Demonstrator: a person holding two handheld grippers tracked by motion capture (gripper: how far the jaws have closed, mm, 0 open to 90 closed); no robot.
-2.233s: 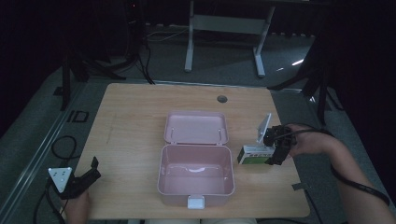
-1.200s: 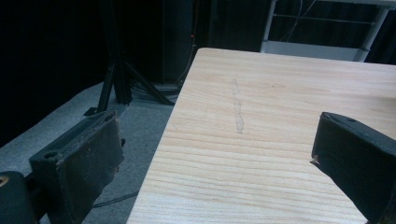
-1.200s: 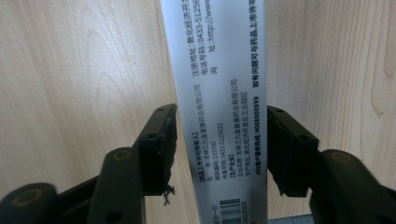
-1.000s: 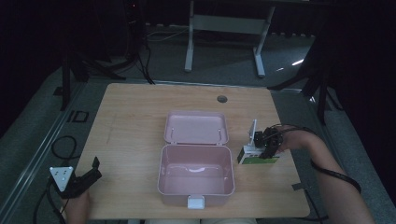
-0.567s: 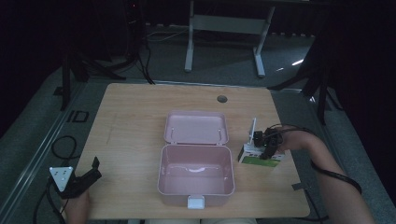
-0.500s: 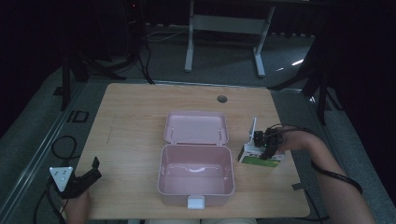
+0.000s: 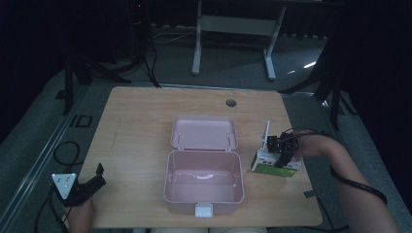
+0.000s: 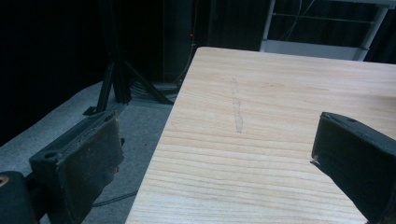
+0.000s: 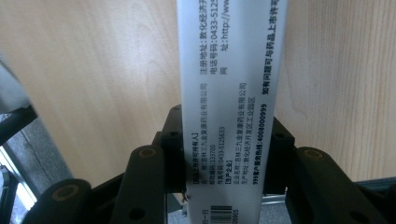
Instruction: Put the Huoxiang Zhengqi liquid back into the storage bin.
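The small white carton (image 9: 229,107) (light cardboard, easily dented) lies on the tabletop (image 7: 145,126) beside the pink box (image 7: 203,182), clamped across its narrow sides by the right tool (image 7: 282,160); the left tool (image 7: 92,182) is held open.

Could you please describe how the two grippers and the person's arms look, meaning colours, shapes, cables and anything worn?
Both tools are black. The left gripper carries a grey three-cornered plate with small white dots, and a dark cable trails from it off the table. Its fingers are broad, flat black blocks with worn edges. The right gripper has black linked parts with round brass-coloured pivots. A thin dark cable loops along the right forearm, which has no sleeve.
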